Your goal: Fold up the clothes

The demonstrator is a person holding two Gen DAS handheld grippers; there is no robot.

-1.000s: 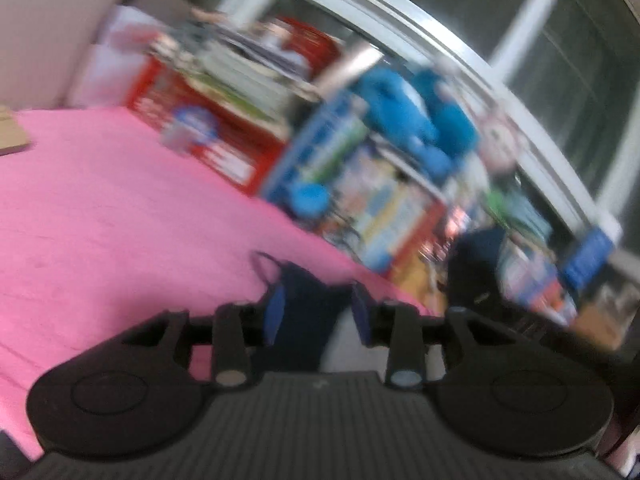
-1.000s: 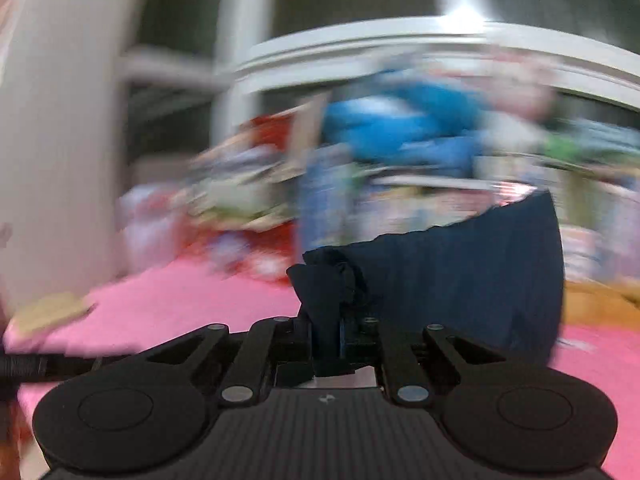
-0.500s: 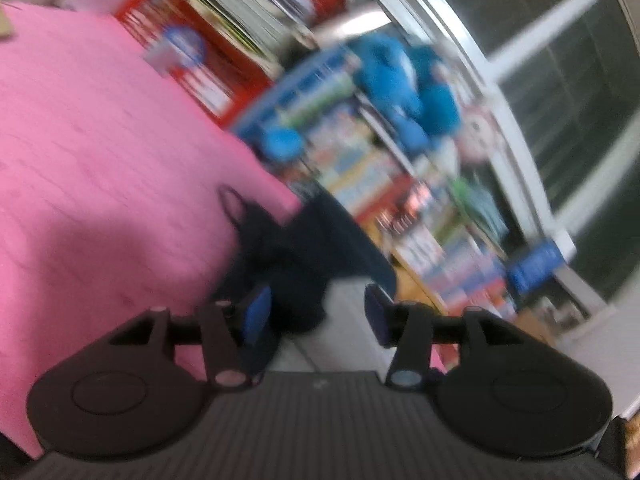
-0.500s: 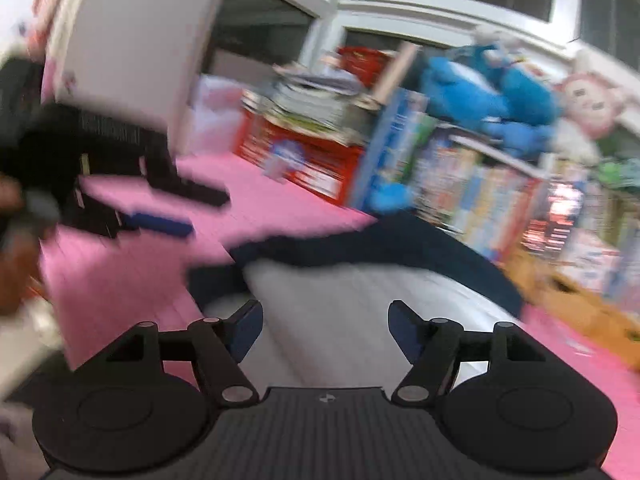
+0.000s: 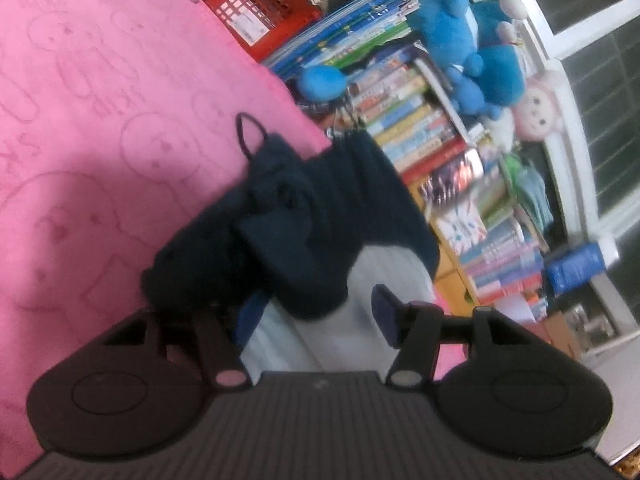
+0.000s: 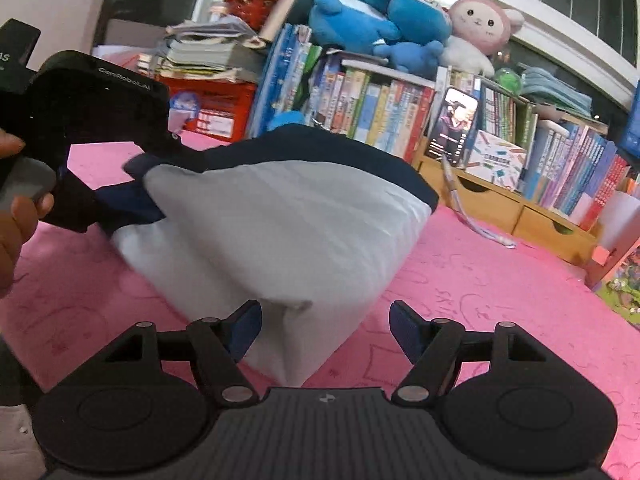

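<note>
Lays garment (image 6: 280, 220) on pink mat (image 6: 480, 280) to set the fold: left gripper (image 5: 316, 316) and right gripper (image 6: 324, 330) fingers just opening, released, cloth lying loose between each pair.

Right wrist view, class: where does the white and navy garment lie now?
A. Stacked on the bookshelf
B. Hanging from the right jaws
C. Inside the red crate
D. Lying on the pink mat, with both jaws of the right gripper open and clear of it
D: the garment rests on the pink mat, and the right gripper stands open, gripping nothing.
</note>
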